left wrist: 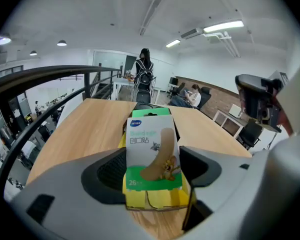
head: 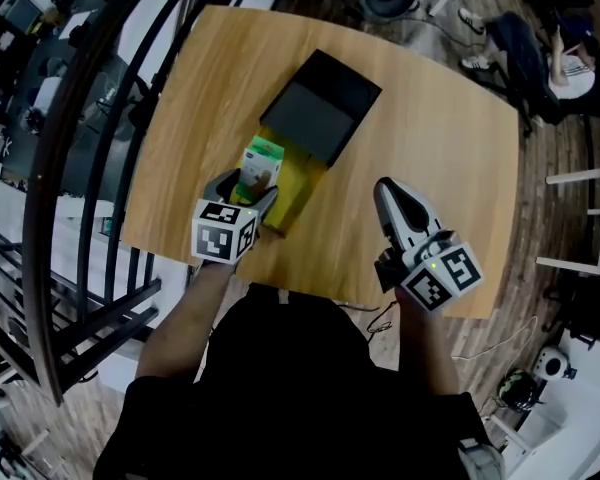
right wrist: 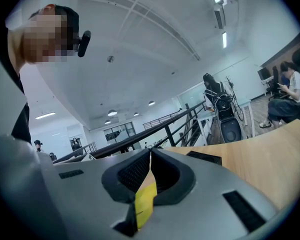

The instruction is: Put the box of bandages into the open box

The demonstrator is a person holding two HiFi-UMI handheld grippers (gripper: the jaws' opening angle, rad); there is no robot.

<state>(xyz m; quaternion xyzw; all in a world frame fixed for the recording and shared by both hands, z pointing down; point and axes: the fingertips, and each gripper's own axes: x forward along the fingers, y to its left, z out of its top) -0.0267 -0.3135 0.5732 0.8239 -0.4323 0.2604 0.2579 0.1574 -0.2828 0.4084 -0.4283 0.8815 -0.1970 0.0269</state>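
L claw (head: pixel 248 186) clamped on upright bandage box (left wrist: pixel 152 144), at 6 o'clock end of yellow open box (head: pixel 302 176); black lid (head: pixel 325 103) at its 12. R claw (right wrist: pixel 150 159) closed, empty, at 3 o'clock over wood surface (head: pixel 430 148)

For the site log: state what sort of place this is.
Likely an open-plan office, perhaps on an upper level. A black railing edges the floor, a person sits working among office chairs, and strip lights hang from an open ceiling.
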